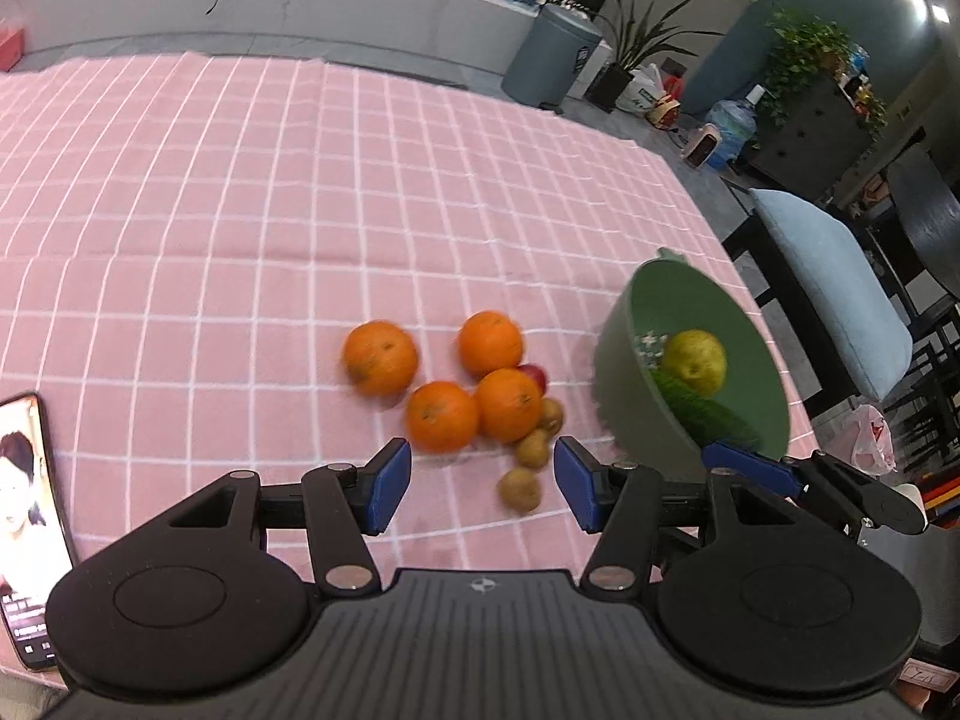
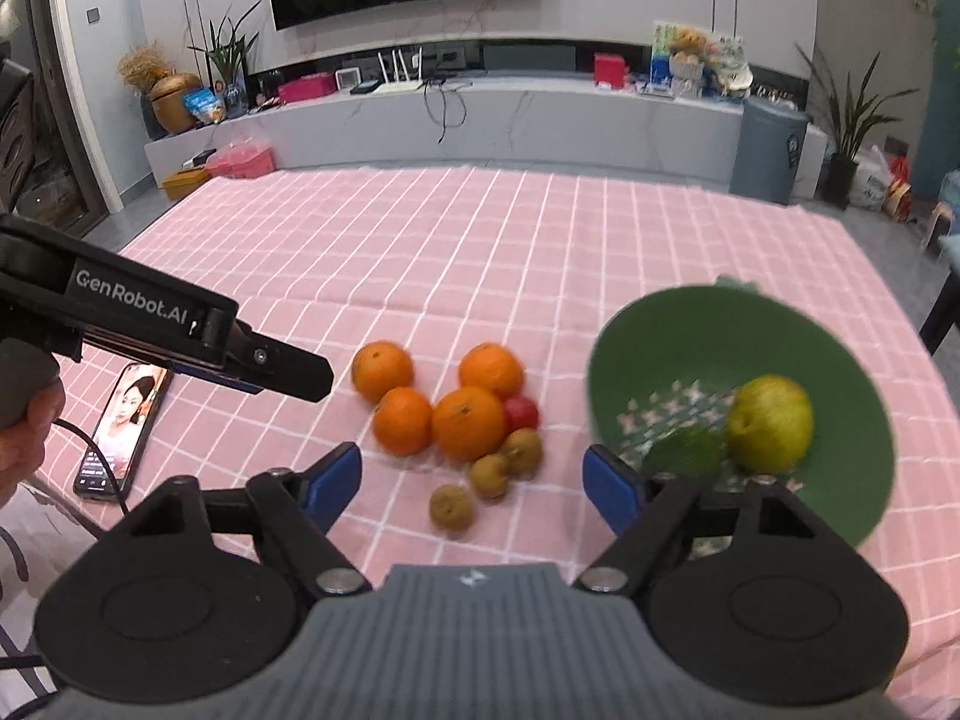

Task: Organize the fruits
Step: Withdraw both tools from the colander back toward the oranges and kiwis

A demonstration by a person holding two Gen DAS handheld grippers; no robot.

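Several oranges (image 1: 444,414) (image 2: 468,423) lie in a cluster on the pink checked tablecloth, with a small red fruit (image 1: 534,376) (image 2: 521,412) and three small brown fruits (image 1: 520,487) (image 2: 451,507) beside them. A tilted green bowl (image 1: 648,300) (image 2: 690,324) at the right holds a yellow-green pear (image 1: 696,360) (image 2: 771,423) and a dark green vegetable (image 1: 696,408) (image 2: 684,453). My left gripper (image 1: 483,483) is open, just in front of the brown fruits. My right gripper (image 2: 474,489) is open; its right finger (image 2: 612,495) is at the bowl's near rim.
A phone (image 1: 24,528) (image 2: 126,426) with a lit screen lies at the left on the tablecloth (image 1: 240,210). The left gripper's body (image 2: 180,330) shows at the left of the right wrist view. A chair (image 1: 840,288) stands beyond the table's right edge.
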